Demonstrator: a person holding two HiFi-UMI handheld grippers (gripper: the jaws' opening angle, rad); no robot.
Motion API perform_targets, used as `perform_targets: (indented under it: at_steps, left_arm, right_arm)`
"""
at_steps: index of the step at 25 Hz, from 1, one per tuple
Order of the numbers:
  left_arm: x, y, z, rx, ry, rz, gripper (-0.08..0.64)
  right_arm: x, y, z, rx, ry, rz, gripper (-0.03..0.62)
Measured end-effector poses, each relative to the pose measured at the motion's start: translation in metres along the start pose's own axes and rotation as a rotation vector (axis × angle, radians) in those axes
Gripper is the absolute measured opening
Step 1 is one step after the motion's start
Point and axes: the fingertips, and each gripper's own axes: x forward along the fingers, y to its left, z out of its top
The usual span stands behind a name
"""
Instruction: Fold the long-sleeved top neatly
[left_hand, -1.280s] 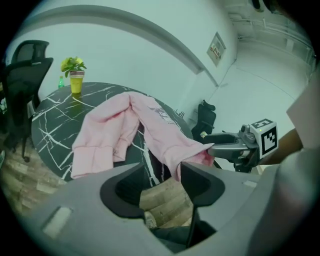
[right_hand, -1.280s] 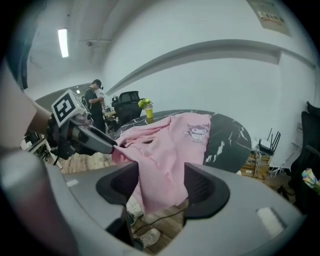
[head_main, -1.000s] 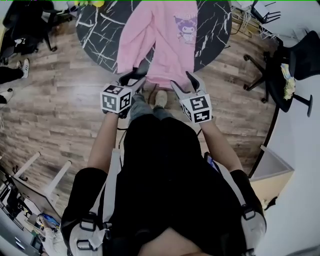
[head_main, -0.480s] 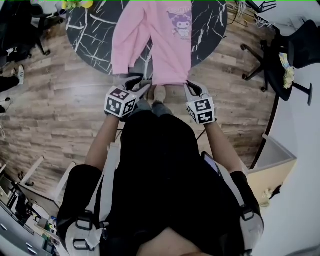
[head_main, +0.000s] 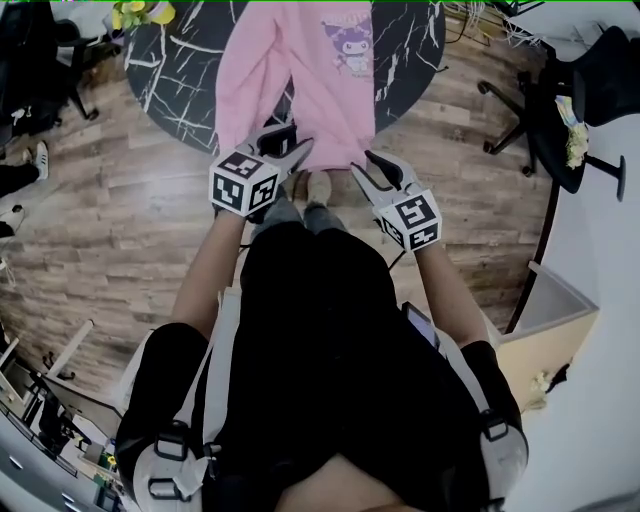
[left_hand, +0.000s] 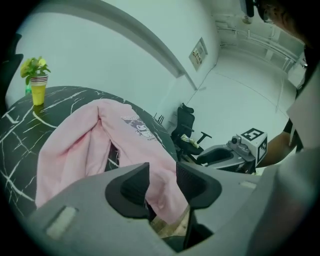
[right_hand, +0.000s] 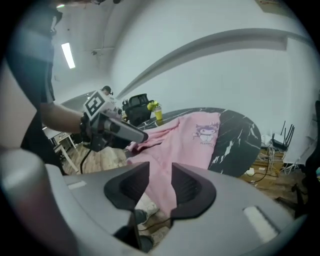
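1 bench (head_main: 410, 60), 1 pink long-sleeved top (head_main: 300, 70), 2 claws, 1 yellow pot plant (head_main: 135, 12).
Top lies flat on the round black marble bench, hem hanging off the near edge. Left claw (head_main: 298, 140) has just been closing and pinches the hem. Right claw (head_main: 360, 162) has just been opening: spread, hem cloth loose between the jaws. Pot stands at the far edge.

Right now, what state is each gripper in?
Left gripper: just closed on the pink top, at its hem.
Right gripper: open, jaws just been opening; the hem hangs between them, unclamped.
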Motion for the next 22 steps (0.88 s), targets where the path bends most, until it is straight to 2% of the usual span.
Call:
perform_targets:
  at_steps: [2,5,7,11,17,20,22]
  left_arm:
    - [0.011,-0.003,0.002,0.032,0.028,0.003,0.171]
    - [0.022,-0.005,-0.008,0.073,0.088,0.015,0.164]
    - [0.023,-0.006,-0.019,0.091,0.126,0.014,0.164]
    - [0.02,-0.008,-0.045,0.139,0.198,0.014,0.15]
    - [0.018,0.005,-0.076,0.099,0.241,0.038,0.15]
    - [0.02,0.006,-0.08,0.111,0.251,0.031,0.152]
    - [0.016,0.006,-0.074,0.117,0.24,0.028,0.152]
  right_arm:
    - [0.008,-0.016,0.014,0.01,-0.027,-0.042,0.133]
    - [0.027,-0.037,0.016,0.064,-0.017,-0.092,0.105]
    - [0.039,-0.039,0.009,0.088,0.012,-0.097,0.084]
    - [0.048,-0.026,-0.014,0.074,0.075,-0.067,0.084]
    - [0.058,-0.019,-0.048,0.041,0.159,-0.074,0.084]
    - [0.061,-0.02,-0.046,0.033,0.19,-0.087,0.087]
    - [0.06,-0.02,-0.032,0.022,0.176,-0.097,0.106]
